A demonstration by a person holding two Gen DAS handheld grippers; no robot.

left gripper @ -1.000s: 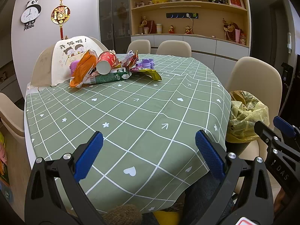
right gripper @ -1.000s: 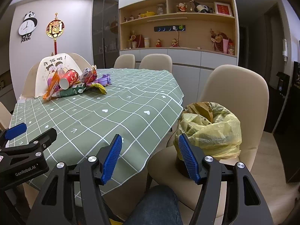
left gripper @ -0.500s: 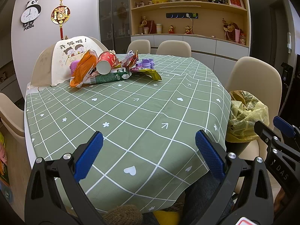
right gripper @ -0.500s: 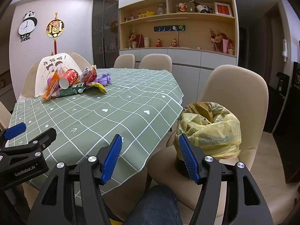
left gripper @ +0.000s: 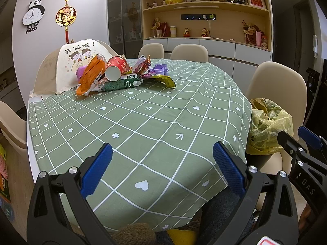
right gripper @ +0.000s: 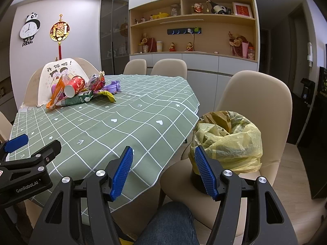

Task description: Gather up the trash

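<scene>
Right wrist: beige chair [right gripper: 259, 102] with yellow-bagged bin [right gripper: 231, 140] beside table [right gripper: 122, 122].

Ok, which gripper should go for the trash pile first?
Left, probably: the left gripper sits open over the table, facing the trash pile. The right gripper hangs off the edge by the yellow bag.

You can read "panda" under the panda-shaped wall clock [left gripper: 33, 16]. Right of the clock, the white fabric chair cover [left gripper: 67, 69] carries "开饭啦!". The black left gripper [right gripper: 24, 175] body shows "GenRobot.AI"; the black right gripper [left gripper: 306, 157] shows "DAS".
</scene>
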